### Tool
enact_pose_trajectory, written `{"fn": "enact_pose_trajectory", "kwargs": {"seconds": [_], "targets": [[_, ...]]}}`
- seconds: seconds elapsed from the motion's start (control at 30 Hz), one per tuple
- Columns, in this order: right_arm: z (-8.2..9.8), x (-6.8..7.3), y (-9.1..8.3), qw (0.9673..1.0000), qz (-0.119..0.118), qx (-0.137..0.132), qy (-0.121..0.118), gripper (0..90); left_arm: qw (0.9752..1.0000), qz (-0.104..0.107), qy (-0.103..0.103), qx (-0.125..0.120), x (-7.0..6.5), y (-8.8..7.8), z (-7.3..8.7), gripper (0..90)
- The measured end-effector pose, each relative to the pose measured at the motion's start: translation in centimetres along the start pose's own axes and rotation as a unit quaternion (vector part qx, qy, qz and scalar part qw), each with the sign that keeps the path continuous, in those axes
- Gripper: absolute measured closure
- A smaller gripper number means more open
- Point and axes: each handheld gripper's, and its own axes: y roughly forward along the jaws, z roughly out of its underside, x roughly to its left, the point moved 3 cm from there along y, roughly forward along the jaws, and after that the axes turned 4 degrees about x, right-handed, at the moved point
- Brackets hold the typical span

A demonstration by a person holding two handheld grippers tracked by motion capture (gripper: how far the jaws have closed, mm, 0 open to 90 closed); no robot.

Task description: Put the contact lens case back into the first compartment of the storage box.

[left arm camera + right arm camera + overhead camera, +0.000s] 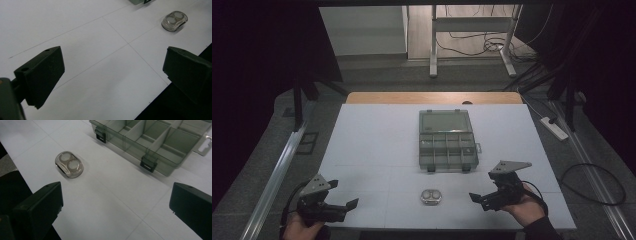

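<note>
white table (362,150): one organizer box (446,140), one small case (431,196), two tools.

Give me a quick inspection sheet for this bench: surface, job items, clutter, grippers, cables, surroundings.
Surface: white table top, faint grid lines, wooden edge at the far side.
Job's things: small clear oval plastic case with two round wells near the front edge, between the grippers; translucent grey plastic compartment box mid-table, lid open, compartments look empty.
Clutter: nothing seen.
Grippers: left gripper and right gripper both open, hand-held, touching nothing, each pointing inward toward the case.
Cables: one trails from each gripper; loose black cables on the floor at right and under the far desk.
Surroundings: white power strip on grey floor, white desk legs beyond.
</note>
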Motion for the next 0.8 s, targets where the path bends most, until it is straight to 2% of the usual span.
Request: {"fn": "enact_pose_trajectory", "kwargs": {"seconds": [0.8], "targets": [[-1.7, 1.8, 3.0, 0.9982, -0.025, 0.029, -0.046, 0.0, 1.0000, 0.000, 0.000, -0.001, 0.0, 0.0, 0.0, 3.7]]}}
